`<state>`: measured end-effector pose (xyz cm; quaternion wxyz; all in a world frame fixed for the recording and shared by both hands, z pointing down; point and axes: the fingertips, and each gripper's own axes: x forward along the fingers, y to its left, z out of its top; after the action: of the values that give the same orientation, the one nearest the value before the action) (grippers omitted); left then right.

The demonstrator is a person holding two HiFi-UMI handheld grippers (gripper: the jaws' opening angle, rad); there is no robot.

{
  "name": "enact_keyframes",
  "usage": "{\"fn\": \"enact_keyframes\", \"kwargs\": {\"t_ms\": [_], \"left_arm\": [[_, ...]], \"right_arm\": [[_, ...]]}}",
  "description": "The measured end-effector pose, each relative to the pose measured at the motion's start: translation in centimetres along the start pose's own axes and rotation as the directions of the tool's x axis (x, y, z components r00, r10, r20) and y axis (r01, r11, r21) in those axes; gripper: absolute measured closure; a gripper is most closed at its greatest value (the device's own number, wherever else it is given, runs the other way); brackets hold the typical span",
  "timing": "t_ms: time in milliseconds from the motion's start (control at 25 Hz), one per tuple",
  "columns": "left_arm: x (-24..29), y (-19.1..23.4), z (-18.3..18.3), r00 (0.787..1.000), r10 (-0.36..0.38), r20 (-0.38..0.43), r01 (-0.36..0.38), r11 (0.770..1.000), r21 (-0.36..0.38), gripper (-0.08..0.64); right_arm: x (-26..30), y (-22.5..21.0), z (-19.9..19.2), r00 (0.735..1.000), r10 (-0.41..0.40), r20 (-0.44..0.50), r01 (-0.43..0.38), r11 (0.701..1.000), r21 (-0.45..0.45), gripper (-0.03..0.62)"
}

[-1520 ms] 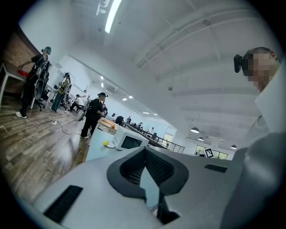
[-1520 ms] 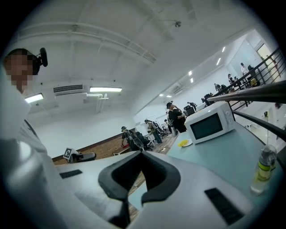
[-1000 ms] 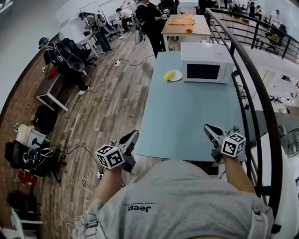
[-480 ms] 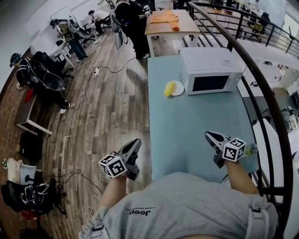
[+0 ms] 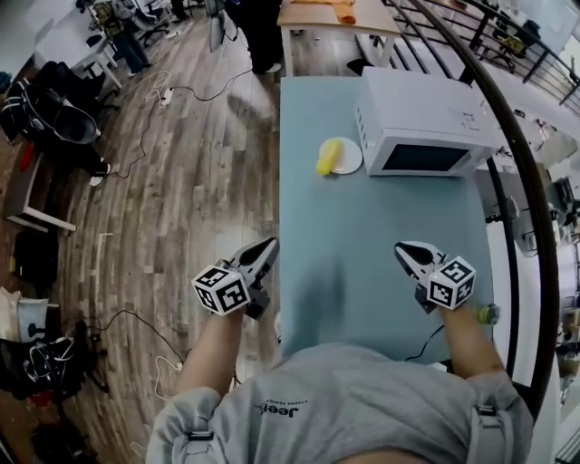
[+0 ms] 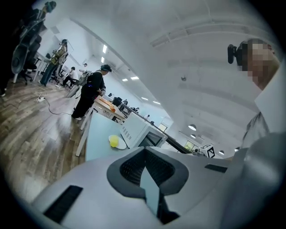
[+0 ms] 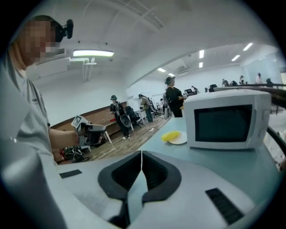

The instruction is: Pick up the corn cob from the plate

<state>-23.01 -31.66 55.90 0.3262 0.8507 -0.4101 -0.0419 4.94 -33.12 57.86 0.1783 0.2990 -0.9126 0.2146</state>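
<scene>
A yellow corn cob lies on a small white plate at the far part of the light blue table, just left of the microwave. The cob shows small and distant in the left gripper view, and the cob lies on the plate in the right gripper view. My left gripper hovers at the table's near left edge, jaws together and empty. Over the near right part, my right gripper is shut with nothing in it. Both are far short of the plate.
A white microwave stands at the table's far right, close to the plate. A dark railing curves along the right side. Wooden floor with cables lies left. People stand by an orange-topped table beyond.
The table, plate and microwave have come nearer in the head view. Both grippers stay low at the table's near end, the left one now closer to its left edge.
</scene>
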Motion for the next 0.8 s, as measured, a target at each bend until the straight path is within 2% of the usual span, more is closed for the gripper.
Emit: {"fn": "enact_keyframes", "kwargs": {"t_ms": [80,160,280,360,440,600,720,800], "left_arm": [[2.6,0.8,0.5,1.000,-0.005,0.021,0.006,0.999,-0.034,0.541],[4.2,1.3,0.5,1.000,-0.011,0.015,0.012,0.999,-0.042,0.541],[5.4,1.9,0.9,1.000,-0.012,-0.001,0.012,1.000,-0.007,0.541],[5.9,2.5,1.5,1.000,-0.011,-0.005,0.011,1.000,0.024,0.541],[6.2,3.5,2.1,1.000,-0.009,-0.007,0.010,0.999,0.046,0.541],[6.6,6.1,3.0,1.000,-0.009,-0.005,0.009,0.998,0.070,0.541],[6.7,8.0,3.2,1.000,-0.007,-0.006,0.008,0.996,0.089,0.541],[6.8,9.2,3.0,1.000,-0.005,-0.006,0.006,0.995,0.100,0.541]], "right_arm": [[2.1,-1.2,1.8,0.998,0.048,-0.049,-0.054,0.990,-0.132,0.575],[4.0,-1.6,3.7,0.991,0.089,-0.097,-0.112,0.960,-0.256,0.575],[6.2,-1.9,7.6,0.982,0.118,-0.147,-0.169,0.896,-0.411,0.575],[7.7,-1.8,10.4,0.976,0.123,-0.179,-0.198,0.840,-0.505,0.569],[9.6,-1.5,12.6,0.966,0.114,-0.230,-0.232,0.769,-0.596,0.512],[14.2,-1.9,14.9,0.928,0.067,-0.366,-0.329,0.611,-0.720,0.468],[18.1,-2.4,14.9,0.876,0.020,-0.482,-0.432,0.476,-0.766,0.442],[20.7,-3.0,14.4,0.832,-0.028,-0.554,-0.506,0.373,-0.778,0.422]]}}
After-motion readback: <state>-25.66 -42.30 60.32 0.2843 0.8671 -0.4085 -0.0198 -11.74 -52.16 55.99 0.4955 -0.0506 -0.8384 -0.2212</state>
